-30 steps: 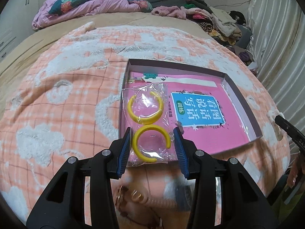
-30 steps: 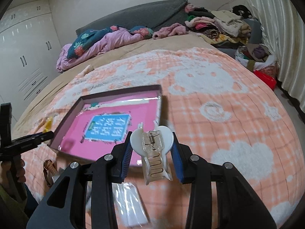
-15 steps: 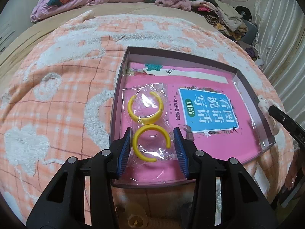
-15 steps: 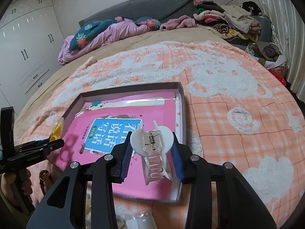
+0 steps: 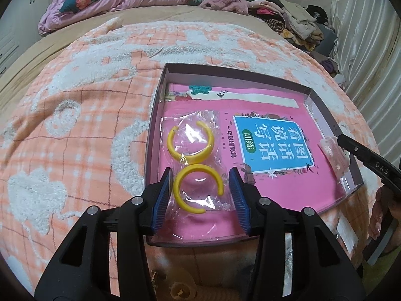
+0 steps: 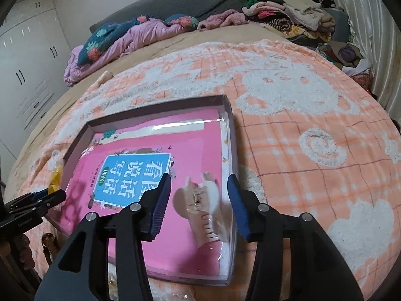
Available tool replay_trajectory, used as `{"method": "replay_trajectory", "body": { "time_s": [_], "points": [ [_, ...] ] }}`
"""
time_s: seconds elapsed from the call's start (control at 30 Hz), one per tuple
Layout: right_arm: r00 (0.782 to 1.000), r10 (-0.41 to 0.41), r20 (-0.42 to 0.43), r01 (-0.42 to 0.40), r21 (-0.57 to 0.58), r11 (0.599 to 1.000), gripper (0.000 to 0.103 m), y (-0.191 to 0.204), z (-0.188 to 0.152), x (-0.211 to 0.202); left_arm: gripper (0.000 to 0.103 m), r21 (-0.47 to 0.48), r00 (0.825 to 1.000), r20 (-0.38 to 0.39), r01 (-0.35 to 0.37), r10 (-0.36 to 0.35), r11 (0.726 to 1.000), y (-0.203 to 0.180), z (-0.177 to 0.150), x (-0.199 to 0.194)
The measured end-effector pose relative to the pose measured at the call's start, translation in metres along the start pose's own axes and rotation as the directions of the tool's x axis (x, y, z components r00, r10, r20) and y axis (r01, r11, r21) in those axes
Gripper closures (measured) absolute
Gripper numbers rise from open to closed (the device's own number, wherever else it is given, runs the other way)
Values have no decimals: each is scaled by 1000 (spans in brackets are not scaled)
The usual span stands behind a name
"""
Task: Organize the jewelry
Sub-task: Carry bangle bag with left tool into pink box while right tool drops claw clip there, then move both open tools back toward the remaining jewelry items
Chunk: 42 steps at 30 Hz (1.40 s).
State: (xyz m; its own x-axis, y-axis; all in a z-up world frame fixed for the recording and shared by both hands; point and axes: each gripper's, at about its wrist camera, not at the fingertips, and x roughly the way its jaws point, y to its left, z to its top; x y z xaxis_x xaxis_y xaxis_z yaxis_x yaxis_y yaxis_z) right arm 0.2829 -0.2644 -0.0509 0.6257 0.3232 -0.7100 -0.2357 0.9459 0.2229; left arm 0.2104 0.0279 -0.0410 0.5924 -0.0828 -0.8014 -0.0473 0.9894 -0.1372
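Both jaws just opened: left gripper [image 5: 200, 198] releasing bagged yellow bangles [image 5: 194, 170], right gripper [image 6: 199, 200] dropping hair claw [image 6: 203, 208] into box [image 6: 229, 115]; loose pieces outside remaining.

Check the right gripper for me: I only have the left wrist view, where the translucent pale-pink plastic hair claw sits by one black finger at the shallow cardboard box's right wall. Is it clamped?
Observer: No. In the right wrist view the right gripper has just been opening its jaws. The hair claw lies between them, and neither blue pad seems to press it.
Operator: Which way up is it?
Observer: It is blurred, but its metal spring faces up and its teeth point back toward the gripper.
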Motion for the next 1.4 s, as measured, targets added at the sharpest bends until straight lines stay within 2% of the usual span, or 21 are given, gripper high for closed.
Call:
{"method": "replay_trajectory", "body": {
  "time_s": [0.17, 0.33, 0.47, 0.53, 0.6, 0.67, 1.0, 1.4],
  "points": [
    [999, -16, 47, 16, 0, 1000, 42, -2, -1, -21, 63, 1, 1000, 10, -4, 4, 1000, -1, 0, -7],
    [995, -21, 102, 20, 14, 1000, 31, -5, -6, -50, 52, -13, 1000, 29, 1, -1, 1000, 0, 1, -19],
    [990, -9, 137, 8, 11, 1000, 24, -4, -9, -73, 32, -15, 998, 63, -7, 8, 1000, -2, 1, -39],
    [988, 0, 153, -1, 4, 1000, 23, -2, -11, -84, 26, -18, 996, 87, -10, 11, 1000, -3, 1, -50],
    [986, 12, 164, -11, -7, 1000, 23, 1, -15, -95, 16, -22, 994, 107, -12, 14, 1000, -4, 1, -60],
    [985, 21, 172, -18, -16, 1000, 23, 4, -19, -104, 12, -25, 992, 124, -21, 24, 999, -4, 0, -69],
    [978, 71, 195, -60, -58, 996, 22, 26, -37, -142, 9, -37, 984, 175, -40, 46, 999, -2, -14, -107],
    [979, 102, 174, -84, -109, 991, 22, 48, -59, -162, 9, -57, 982, 180, -50, 59, 997, 5, -36, -128]
  ]
}}
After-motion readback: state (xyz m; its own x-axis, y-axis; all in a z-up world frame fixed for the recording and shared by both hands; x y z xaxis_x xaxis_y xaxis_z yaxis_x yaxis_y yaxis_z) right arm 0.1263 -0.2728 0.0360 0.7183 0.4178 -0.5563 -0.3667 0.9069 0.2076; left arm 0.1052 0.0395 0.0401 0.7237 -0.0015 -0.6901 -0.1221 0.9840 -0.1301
